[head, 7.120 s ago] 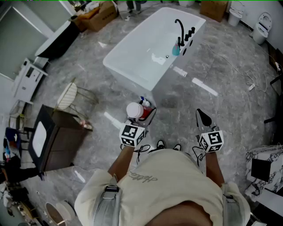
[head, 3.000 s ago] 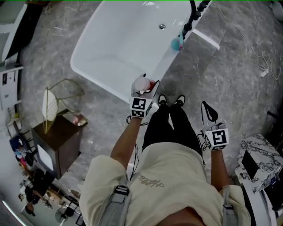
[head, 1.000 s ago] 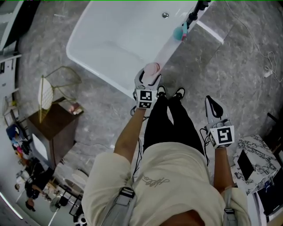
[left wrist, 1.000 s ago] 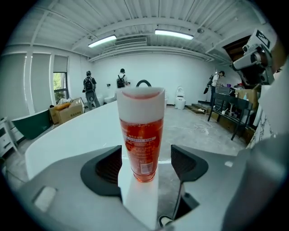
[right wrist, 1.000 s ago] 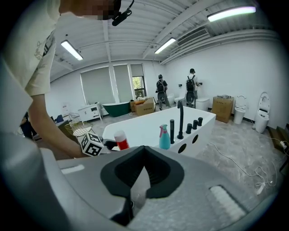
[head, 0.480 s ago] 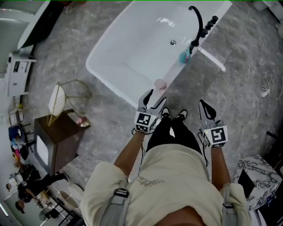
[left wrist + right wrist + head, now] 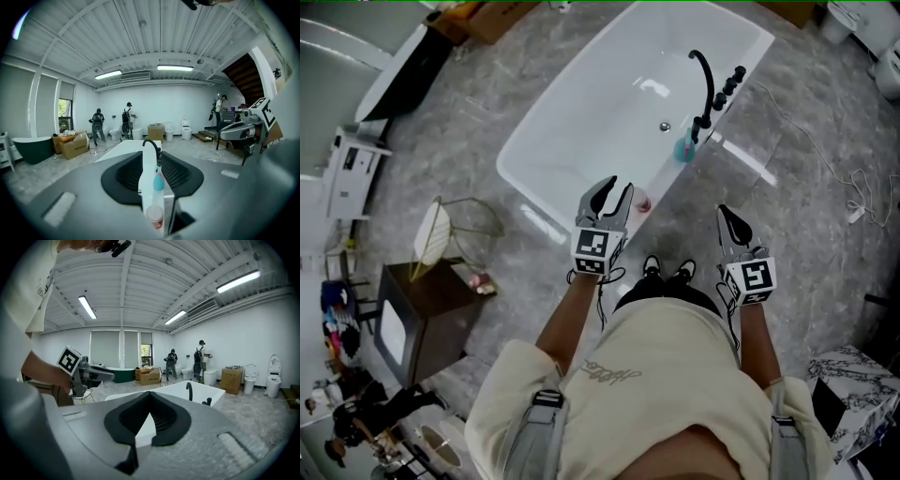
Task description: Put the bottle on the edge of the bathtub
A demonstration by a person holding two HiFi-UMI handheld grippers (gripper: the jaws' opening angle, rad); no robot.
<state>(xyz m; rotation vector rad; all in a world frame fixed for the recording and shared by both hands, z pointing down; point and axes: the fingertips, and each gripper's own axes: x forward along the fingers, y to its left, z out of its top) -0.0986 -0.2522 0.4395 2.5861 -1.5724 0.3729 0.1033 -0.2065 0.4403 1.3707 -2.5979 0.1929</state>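
Bottle point(image 7: 643, 202) stands upright on the near edge of the bathtub point(image 7: 600, 112), so we'd call this one done. It sits below and just ahead of our left gripper point(image 7: 616, 187), the nearer one. Its jaws have just been closing on nothing, with a gap left. Our right gripper point(image 7: 724, 212) is pinched together and empty. The tub holds only its drain point(image 7: 665, 126).

Grey marble floor point(image 7: 806, 131); dark wood cabinet point(image 7: 441, 314); gold wire chair point(image 7: 441, 230); white ceiling point(image 7: 154, 33), strip lights point(image 7: 174, 68).
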